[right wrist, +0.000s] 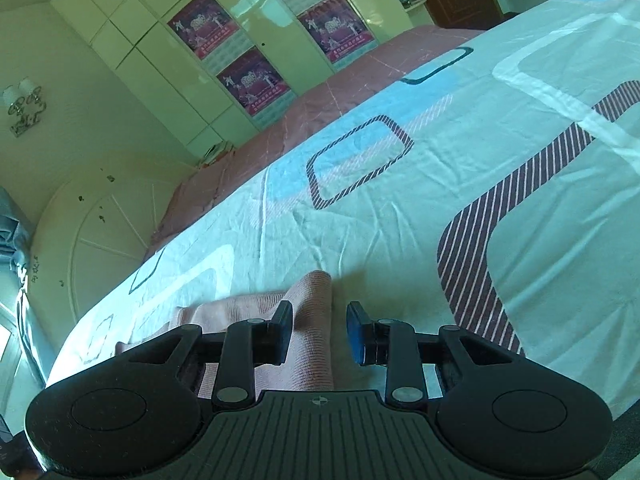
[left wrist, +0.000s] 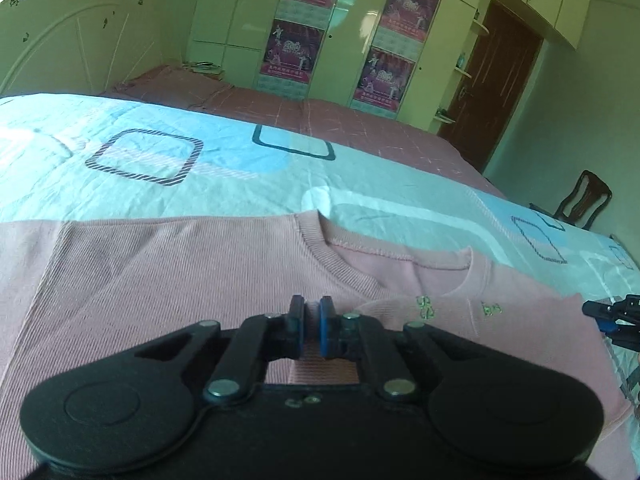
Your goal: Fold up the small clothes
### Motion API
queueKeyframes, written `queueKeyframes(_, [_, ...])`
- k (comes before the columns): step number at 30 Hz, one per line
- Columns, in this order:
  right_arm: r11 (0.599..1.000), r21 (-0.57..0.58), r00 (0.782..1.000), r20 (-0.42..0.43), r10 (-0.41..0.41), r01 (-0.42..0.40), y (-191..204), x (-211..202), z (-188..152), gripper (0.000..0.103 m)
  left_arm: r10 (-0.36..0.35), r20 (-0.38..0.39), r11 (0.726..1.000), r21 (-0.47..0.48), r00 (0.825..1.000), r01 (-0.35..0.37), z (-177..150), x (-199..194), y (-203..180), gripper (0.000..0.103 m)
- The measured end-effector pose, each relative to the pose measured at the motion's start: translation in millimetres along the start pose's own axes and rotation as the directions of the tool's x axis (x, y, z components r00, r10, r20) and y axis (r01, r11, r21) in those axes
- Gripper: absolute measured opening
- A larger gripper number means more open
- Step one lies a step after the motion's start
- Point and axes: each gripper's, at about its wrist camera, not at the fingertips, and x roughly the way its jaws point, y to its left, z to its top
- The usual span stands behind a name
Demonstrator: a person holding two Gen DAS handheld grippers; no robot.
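A small pink ribbed top lies flat on the bed, its neckline toward the far right and small green lettering on its chest. My left gripper hovers over the top's middle with its blue pads nearly together; I cannot see cloth pinched between them. My right gripper is open, its fingers on either side of a pink sleeve end that lies on the sheet. The right gripper also shows at the right edge of the left wrist view.
The bed carries a light blue sheet with rounded-square prints over a pink cover. A white headboard, wardrobes with posters, a brown door and a wooden chair stand around it.
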Motion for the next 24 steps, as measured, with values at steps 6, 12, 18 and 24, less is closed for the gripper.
queueKeyframes(6, [0.999,0.015,0.999,-0.009,0.034,-0.034,-6,-4,1,0.03,0.028,0.066,0.997,-0.075,0.997,-0.023,-7,-15,6,0.006])
queueKeyframes(12, [0.999,-0.03,0.999,-0.035,0.037,-0.038,-1,4,1,0.029,0.052,0.066,0.997,-0.06,0.996,-0.048,-10,-17,6,0.006])
queueKeyframes(18, [0.955,-0.263,0.99,0.007,-0.142,0.139,26,7,-10,0.001,0.074,-0.002,0.997,-0.031,0.997,-0.074,-10,-4,8,0.011])
queueKeyframes(24, [0.899,-0.4,0.984,0.087,-0.158,0.179,64,-8,-19,0.002,0.107,0.09,0.992,0.05,0.99,-0.112,1,-33,-16,0.044])
